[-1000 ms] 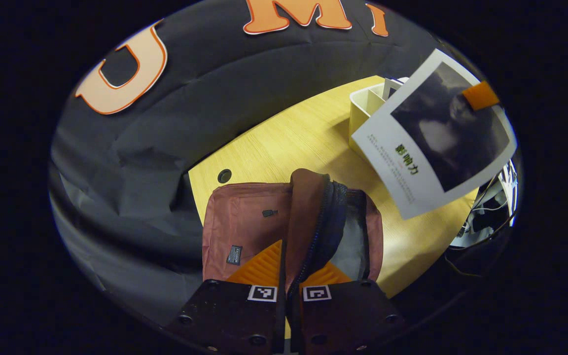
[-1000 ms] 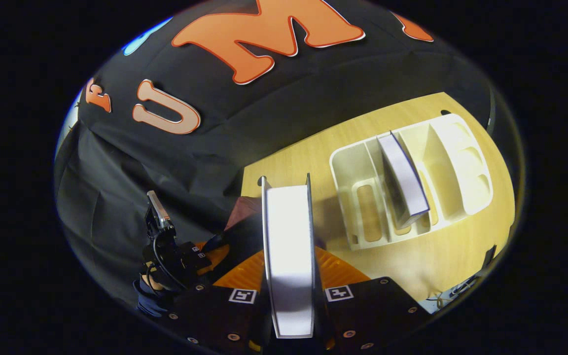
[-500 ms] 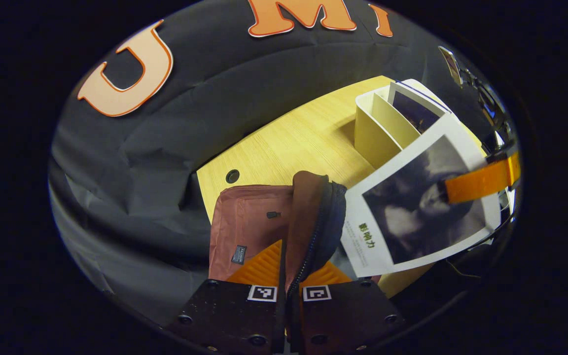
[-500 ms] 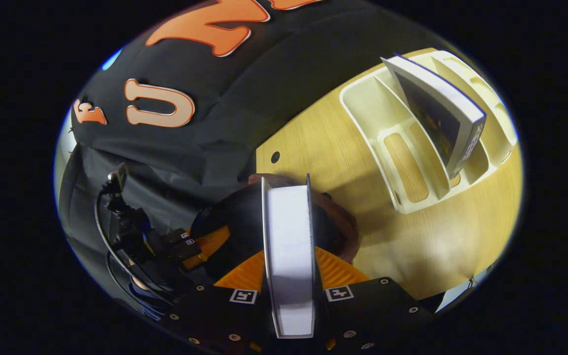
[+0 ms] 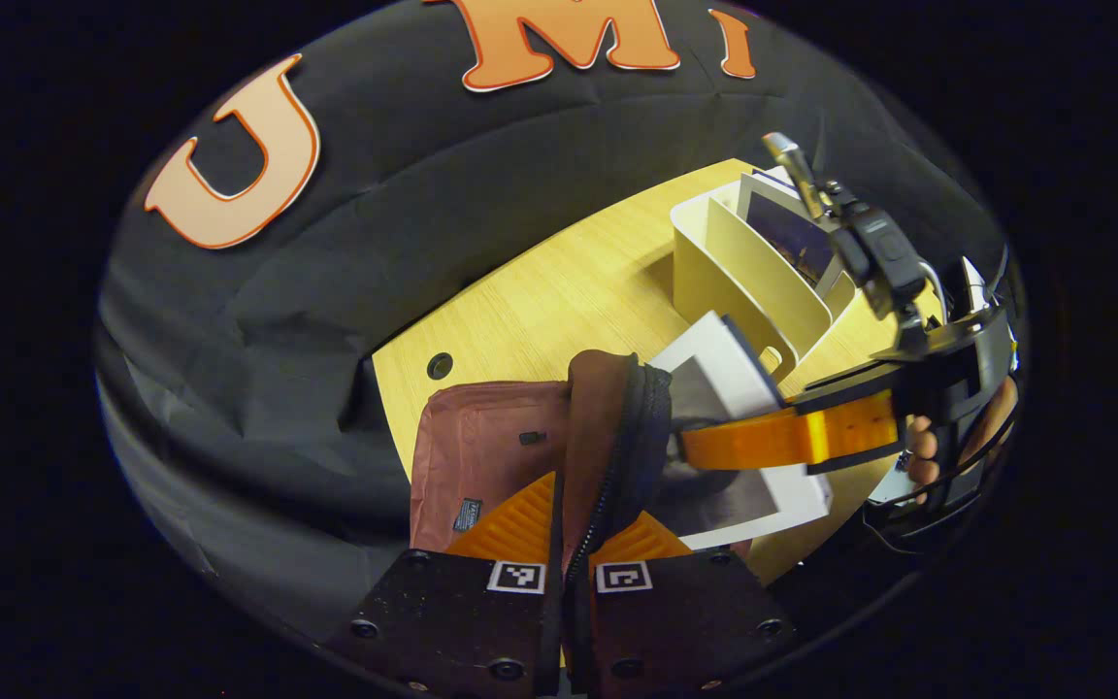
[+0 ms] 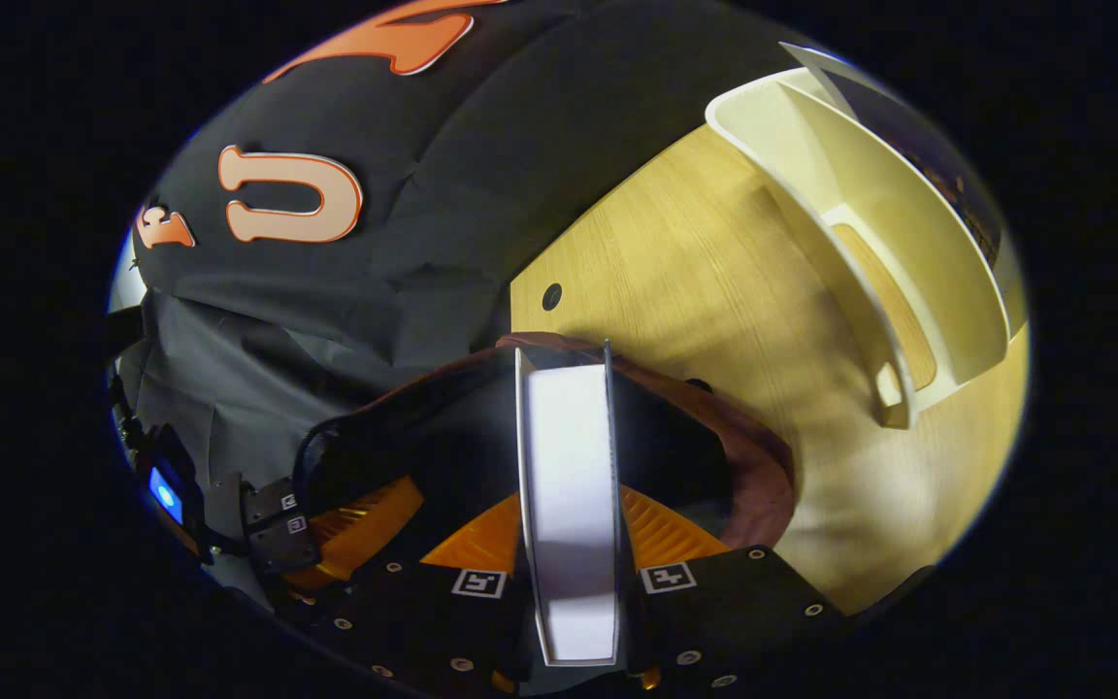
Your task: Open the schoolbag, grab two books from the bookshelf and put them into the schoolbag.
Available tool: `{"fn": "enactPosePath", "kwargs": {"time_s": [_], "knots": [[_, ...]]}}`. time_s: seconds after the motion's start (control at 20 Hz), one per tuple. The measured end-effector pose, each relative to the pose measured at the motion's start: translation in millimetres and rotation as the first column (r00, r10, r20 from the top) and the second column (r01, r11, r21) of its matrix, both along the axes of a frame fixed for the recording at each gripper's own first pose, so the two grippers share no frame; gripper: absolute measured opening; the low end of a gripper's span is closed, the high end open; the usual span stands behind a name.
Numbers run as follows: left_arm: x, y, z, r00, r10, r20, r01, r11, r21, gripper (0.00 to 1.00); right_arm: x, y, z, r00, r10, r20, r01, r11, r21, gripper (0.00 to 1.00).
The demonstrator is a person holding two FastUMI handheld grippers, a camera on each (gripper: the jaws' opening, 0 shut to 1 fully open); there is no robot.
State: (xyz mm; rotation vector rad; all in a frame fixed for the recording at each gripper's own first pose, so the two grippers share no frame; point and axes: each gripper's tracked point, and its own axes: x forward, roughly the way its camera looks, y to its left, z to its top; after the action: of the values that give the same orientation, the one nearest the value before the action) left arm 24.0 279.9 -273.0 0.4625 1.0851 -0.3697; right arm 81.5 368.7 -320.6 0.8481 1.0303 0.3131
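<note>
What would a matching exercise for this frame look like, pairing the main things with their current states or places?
Things:
1. reddish-brown fabric schoolbag
2. white-edged book with a dark cover picture
3. cream plastic bookshelf with dividers
4. second book with a dark cover

States:
A. stands in a slot of the rack
B. clamped between the right gripper's fingers, its front end entering the bag mouth
C. sits on the wooden table, beyond the bag
D. its zipped opening edge pinched and held up by the left gripper

Pairs: 1-D, 2-B, 3-C, 4-A
</note>
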Motion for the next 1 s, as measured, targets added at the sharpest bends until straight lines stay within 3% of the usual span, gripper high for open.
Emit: {"fn": "enactPosePath", "kwargs": {"time_s": [0.4, 0.55, 0.7, 0.8, 0.85, 0.9, 1.0], "knots": [[-6.1, -17.6, -7.0, 1.000, -0.004, 0.023, 0.006, 0.997, -0.073, 0.05, 3.1, 37.5, -33.7, 0.989, -0.136, -0.053, 0.141, 0.982, 0.128, 0.36], [-9.7, -21.1, -14.8, 1.000, 0.000, 0.017, 0.001, 0.996, -0.089, 0.05, 7.4, 53.2, -49.9, 0.983, -0.176, -0.049, 0.181, 0.975, 0.126, 0.35], [-13.7, -22.4, -17.4, 1.000, 0.004, 0.021, -0.002, 0.995, -0.102, 0.05, 14.2, 61.4, -60.4, 0.985, -0.168, -0.037, 0.171, 0.978, 0.119, 0.37], [-12.3, -19.0, -19.1, 0.999, 0.031, 0.012, -0.030, 0.993, -0.113, 0.05, 6.0, 68.0, -75.3, 0.988, -0.115, -0.099, 0.123, 0.989, 0.083, 0.39], [-12.3, -17.9, -19.3, 0.999, 0.049, 0.005, -0.048, 0.991, -0.126, 0.05, -2.7, 70.9, -80.2, 0.987, -0.066, -0.144, 0.078, 0.994, 0.082, 0.25], [-11.7, -15.0, -17.5, 0.998, 0.063, 0.012, -0.061, 0.990, -0.126, 0.05, -11.7, 66.9, -77.0, 0.986, -0.042, -0.159, 0.056, 0.995, 0.080, 0.72], [-8.0, -11.8, -16.8, 0.997, 0.076, 0.020, -0.073, 0.990, -0.124, 0.05, -17.4, 49.3, -71.3, 0.991, -0.040, -0.128, 0.043, 0.999, 0.022, 0.74]]}}
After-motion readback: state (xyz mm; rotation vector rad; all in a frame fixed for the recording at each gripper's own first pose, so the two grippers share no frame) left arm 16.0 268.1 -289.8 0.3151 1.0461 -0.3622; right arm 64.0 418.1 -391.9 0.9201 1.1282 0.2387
